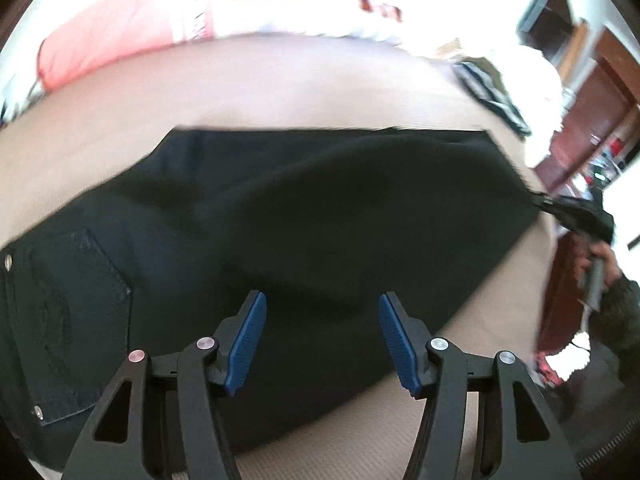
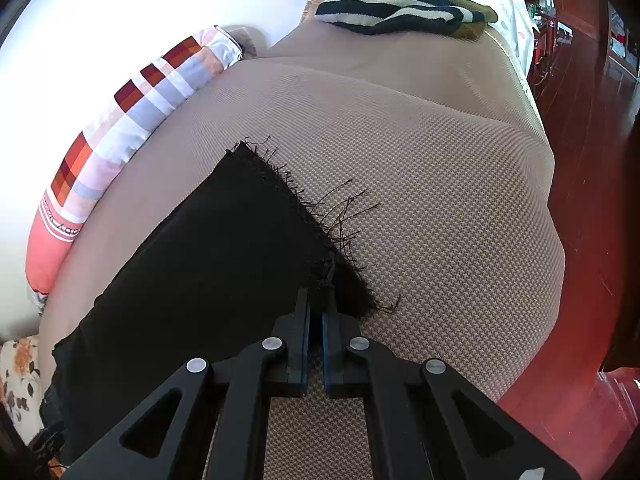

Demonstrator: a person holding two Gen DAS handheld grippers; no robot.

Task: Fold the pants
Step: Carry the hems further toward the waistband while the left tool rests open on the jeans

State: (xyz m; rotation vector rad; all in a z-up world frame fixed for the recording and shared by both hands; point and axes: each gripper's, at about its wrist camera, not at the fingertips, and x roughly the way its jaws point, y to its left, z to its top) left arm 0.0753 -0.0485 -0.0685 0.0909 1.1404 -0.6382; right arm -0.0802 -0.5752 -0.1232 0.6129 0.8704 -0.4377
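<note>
A: What marks the left claw [image 1: 322, 340]?
B: Black linkage arms with triangular cut-outs, round silver rivets, one tinted pink, and ribbed blue pads [image 1: 248, 344].

A: And the right claw [image 2: 316, 316]?
B: The same black arms, silver rivets, blue pads. A dark knitted sleeve [image 1: 618, 312] covers the person's wrist.

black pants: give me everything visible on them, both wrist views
The black pants look like denim, lying mostly flat on the tan woven cushion. A back pocket with metal rivets shows at the left of the left wrist view. The leg end is a raw, frayed hem with loose threads. The right gripper is shut on the hem's near corner. The left gripper is open above the cloth, with nothing between its pads.
</note>
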